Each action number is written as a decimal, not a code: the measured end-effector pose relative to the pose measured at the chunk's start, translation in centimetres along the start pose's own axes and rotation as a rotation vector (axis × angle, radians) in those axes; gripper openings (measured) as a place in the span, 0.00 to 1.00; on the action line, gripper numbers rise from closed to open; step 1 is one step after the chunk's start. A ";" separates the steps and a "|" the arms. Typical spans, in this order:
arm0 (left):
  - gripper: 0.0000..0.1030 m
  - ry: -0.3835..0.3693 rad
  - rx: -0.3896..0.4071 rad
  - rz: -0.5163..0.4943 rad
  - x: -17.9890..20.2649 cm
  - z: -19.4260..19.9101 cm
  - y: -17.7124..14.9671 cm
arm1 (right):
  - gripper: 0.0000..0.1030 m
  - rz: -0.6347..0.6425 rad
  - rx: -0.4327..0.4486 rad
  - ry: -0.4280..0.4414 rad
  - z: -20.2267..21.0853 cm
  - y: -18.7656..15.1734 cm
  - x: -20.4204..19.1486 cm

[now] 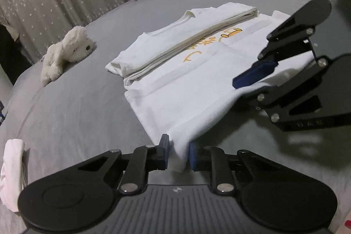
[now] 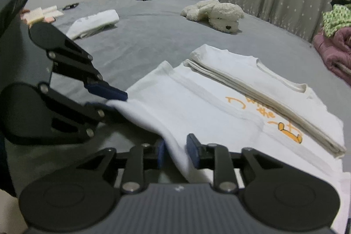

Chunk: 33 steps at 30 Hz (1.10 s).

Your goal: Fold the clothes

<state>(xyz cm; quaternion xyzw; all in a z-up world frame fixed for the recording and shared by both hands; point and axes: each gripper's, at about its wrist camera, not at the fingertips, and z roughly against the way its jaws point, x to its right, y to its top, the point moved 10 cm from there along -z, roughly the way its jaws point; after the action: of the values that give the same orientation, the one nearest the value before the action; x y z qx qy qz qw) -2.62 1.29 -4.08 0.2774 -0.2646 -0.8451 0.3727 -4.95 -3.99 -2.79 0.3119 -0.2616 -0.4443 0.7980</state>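
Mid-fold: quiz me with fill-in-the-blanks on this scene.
1. The left gripper and right gripper both have the ___ between their fingers.
2. The plush toy is coloured ___.
3. The sheet is ___.
Missing: shirt; white; grey.

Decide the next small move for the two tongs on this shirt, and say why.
Probably lift the near edge and carry it over toward the folded far side. Both the left tongs and right tongs have that edge of the shirt between their pads, and this half is not yet folded.
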 end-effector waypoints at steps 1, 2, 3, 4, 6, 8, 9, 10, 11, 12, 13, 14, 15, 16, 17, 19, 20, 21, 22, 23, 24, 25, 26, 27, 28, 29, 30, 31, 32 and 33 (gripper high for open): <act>0.18 -0.002 0.000 0.010 -0.1 -0.1 0.0 | 0.23 0.013 -0.004 -0.009 0.0 -0.1 0.0; 0.17 -0.007 -0.001 0.024 -0.3 0.0 0.0 | 0.23 0.028 -0.008 -0.018 0.0 -0.3 -0.1; 0.17 -0.011 -0.001 0.035 -0.3 0.0 0.0 | 0.23 0.043 -0.011 -0.027 0.0 -0.5 -0.1; 0.17 -0.013 -0.001 0.040 -0.4 0.1 0.0 | 0.23 0.057 -0.013 -0.037 0.0 -0.7 -0.1; 0.17 -0.011 -0.002 0.038 -0.4 -0.1 0.1 | 0.23 0.077 -0.016 -0.058 0.0 -1.2 0.2; 0.17 -0.010 -0.003 0.042 -0.4 -0.1 0.0 | 0.24 0.088 -0.020 -0.076 0.2 -1.6 0.6; 0.17 -0.012 -0.004 0.050 -0.5 -0.1 0.1 | 0.24 0.089 -0.022 -0.083 0.3 -1.7 0.9; 0.17 -0.015 -0.005 0.058 -0.5 -0.1 0.1 | 0.24 0.090 -0.024 -0.091 0.4 -1.9 1.2; 0.17 -0.017 -0.006 0.065 -0.6 -0.1 0.1 | 0.24 0.094 -0.026 -0.099 0.6 -2.1 1.5; 0.17 -0.017 -0.007 0.071 -0.6 -0.1 0.1 | 0.24 0.098 -0.028 -0.108 0.7 -2.3 1.8; 0.17 -0.018 -0.007 0.076 -0.6 0.0 0.1 | 0.25 0.101 -0.030 -0.117 0.9 -2.4 2.1; 0.17 -0.018 -0.008 0.078 -0.7 0.0 0.1 | 0.26 0.104 -0.032 -0.128 1.1 -2.6 2.5; 0.17 -0.017 -0.008 0.081 -0.7 -0.1 0.1 | 0.26 0.106 -0.035 -0.138 1.3 -2.9 2.8; 0.17 -0.017 -0.009 0.084 -0.7 -0.1 0.1 | 0.26 0.110 -0.038 -0.151 1.6 -3.1 3.2; 0.17 -0.018 -0.009 0.088 -0.7 -0.1 0.1 | 0.27 0.113 -0.041 -0.164 1.9 -3.4 3.6; 0.17 -0.018 -0.010 0.094 -0.8 0.0 0.1 | 0.29 0.114 -0.051 -0.186 2.3 -4.0 4.5; 0.17 -0.018 -0.011 0.098 -0.8 0.0 0.1 | 0.30 0.111 -0.056 -0.192 2.6 -4.4 4.9; 0.17 -0.018 -0.012 0.099 -0.8 0.0 0.1 | 0.29 0.108 -0.061 -0.200 2.9 -4.8 5.3; 0.17 -0.017 -0.012 0.100 -0.8 0.0 0.1 | 0.29 0.108 -0.068 -0.216 3.1 -5.1 5.7; 0.17 -0.015 -0.013 0.100 -0.8 0.0 0.1 | 0.29 0.110 -0.073 -0.232 3.3 -5.5 6.2; 0.17 -0.013 -0.013 0.100 -0.7 0.0 0.1 | 0.29 0.108 -0.076 -0.238 3.5 -5.9 6.6; 0.17 -0.012 -0.014 0.100 -0.7 0.0 0.1 | 0.29 0.106 -0.080 -0.244 3.8 -6.2 6.9; 0.17 -0.010 -0.014 0.100 -0.7 0.0 0.1 | 0.29 0.101 -0.082 -0.250 3.9 -6.5 7.3; 0.17 -0.009 -0.014 0.100 -0.7 0.0 0.1 | 0.30 0.096 -0.085 -0.256 4.1 -6.7 7.6; 0.17 -0.008 -0.014 0.103 -0.7 0.0 0.1 | 0.29 0.093 -0.087 -0.263 4.3 -7.0 8.0; 0.17 -0.008 -0.014 0.105 -0.7 0.0 0.1 | 0.29 0.097 -0.092 -0.280 4.5 -7.2 8.4; 0.17 -0.008 -0.014 0.107 -0.7 0.0 0.1 | 0.29 0.100 -0.095 -0.290 4.7 -7.5 8.7; 0.17 -0.008 -0.014 0.107 -0.7 0.0 0.0 | 0.29 0.099 -0.099 -0.297 4.9 -7.8 9.1; 0.17 -0.007 -0.014 0.107 -0.7 0.0 0.0 | 0.29 0.097 -0.102 -0.304 5.0 -8.0 9.4; 0.17 -0.007 -0.014 0.106 -0.7 0.0 0.0 | 0.30 0.093 -0.106 -0.311 5.2 -8.2 9.8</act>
<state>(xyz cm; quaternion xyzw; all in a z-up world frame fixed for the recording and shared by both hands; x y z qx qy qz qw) -2.19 1.84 -3.87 0.2573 -0.2743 -0.8268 0.4182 -8.49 -17.29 -3.96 0.1846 -0.3725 -0.4629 0.7829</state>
